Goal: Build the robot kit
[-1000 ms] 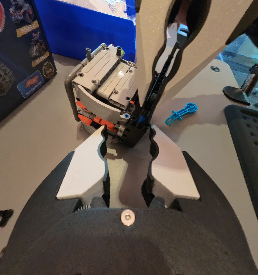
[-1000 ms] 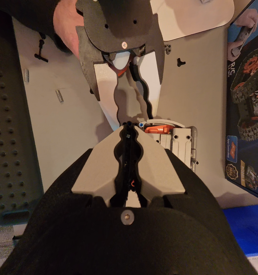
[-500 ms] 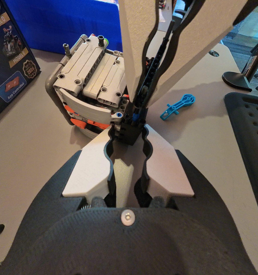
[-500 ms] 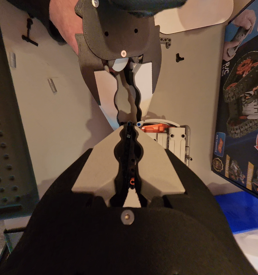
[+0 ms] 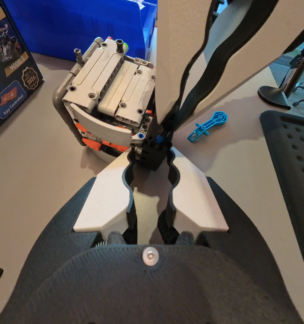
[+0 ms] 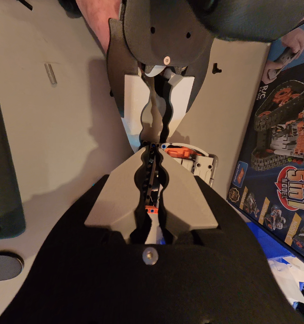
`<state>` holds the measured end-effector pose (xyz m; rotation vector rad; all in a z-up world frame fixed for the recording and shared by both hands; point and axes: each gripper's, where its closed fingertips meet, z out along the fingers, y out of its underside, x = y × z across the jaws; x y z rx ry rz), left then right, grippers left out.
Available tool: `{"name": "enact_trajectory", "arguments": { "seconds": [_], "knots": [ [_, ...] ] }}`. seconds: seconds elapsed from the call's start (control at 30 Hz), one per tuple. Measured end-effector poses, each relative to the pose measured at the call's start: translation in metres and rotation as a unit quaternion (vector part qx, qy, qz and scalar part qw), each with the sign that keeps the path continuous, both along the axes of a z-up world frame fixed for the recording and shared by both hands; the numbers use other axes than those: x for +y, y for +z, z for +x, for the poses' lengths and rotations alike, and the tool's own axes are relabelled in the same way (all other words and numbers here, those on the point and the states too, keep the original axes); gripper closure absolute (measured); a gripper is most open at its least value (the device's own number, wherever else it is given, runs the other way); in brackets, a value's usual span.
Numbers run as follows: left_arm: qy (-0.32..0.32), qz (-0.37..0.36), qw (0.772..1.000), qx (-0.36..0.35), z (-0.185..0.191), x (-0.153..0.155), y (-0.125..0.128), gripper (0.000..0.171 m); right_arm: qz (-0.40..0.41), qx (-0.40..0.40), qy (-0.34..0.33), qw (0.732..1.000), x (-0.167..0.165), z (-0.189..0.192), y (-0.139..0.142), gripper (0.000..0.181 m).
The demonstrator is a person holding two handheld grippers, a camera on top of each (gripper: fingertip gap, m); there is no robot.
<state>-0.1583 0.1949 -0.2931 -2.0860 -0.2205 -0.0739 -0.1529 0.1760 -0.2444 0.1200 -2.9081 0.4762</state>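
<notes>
A grey, black and orange brick-built model (image 5: 109, 91) stands on the beige table (image 5: 33, 175). My right gripper (image 6: 152, 149) comes down from above and is shut on a long black holed beam (image 6: 150, 175) that stands along the model's side. It also shows in the left wrist view (image 5: 168, 121). My left gripper (image 5: 150, 153) is low at the table. Its fingertips press either side of the black block (image 5: 153, 157) at the model's near corner. It shows from above in the right wrist view (image 6: 153, 138), held by a hand (image 6: 98, 22).
A blue plastic tool (image 5: 209, 124) lies right of the model. A printed product box (image 5: 11, 78) and a blue bin (image 5: 77, 26) stand behind. A dark perforated mat (image 5: 291, 157) and a stand base (image 5: 274, 94) are at the right. A small grey pin (image 6: 50, 73) and a small black piece (image 6: 216, 68) lie loose. Spacing between my two grippers at the tips: around 5 centimeters. From the left gripper's tips to the small grey pin (image 6: 50, 73) is close to 15 centimeters.
My left gripper has moved in toward the model and its jaws have narrowed onto the black block. The right gripper has kept its hold on the black beam.
</notes>
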Motion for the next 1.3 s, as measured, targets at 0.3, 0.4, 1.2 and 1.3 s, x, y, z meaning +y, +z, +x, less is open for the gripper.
{"name": "enact_trajectory", "arguments": {
  "seconds": [0.3,0.4,1.2,1.3],
  "knots": [
    [-0.001,-0.01,1.0,0.004,-0.0001,0.0011,-0.0004,0.138,0.012,-0.044,-0.03,0.999,0.0016,-0.0009,-0.0011,0.177],
    [0.0,-0.007,1.0,-0.002,-0.0007,0.0011,-0.0001,0.138,0.001,-0.072,-0.04,0.997,0.0011,-0.0021,-0.0011,0.177],
    [0.006,-0.011,1.0,-0.008,-0.0041,0.001,-0.0003,0.138,0.001,0.048,-0.027,0.998,-0.0011,-0.0065,-0.0024,0.177],
    [0.003,-0.008,1.0,-0.009,-0.0045,0.0014,0.0004,0.138,-0.02,0.053,-0.043,0.997,0.0003,-0.0079,-0.0012,0.175]
  ]
}}
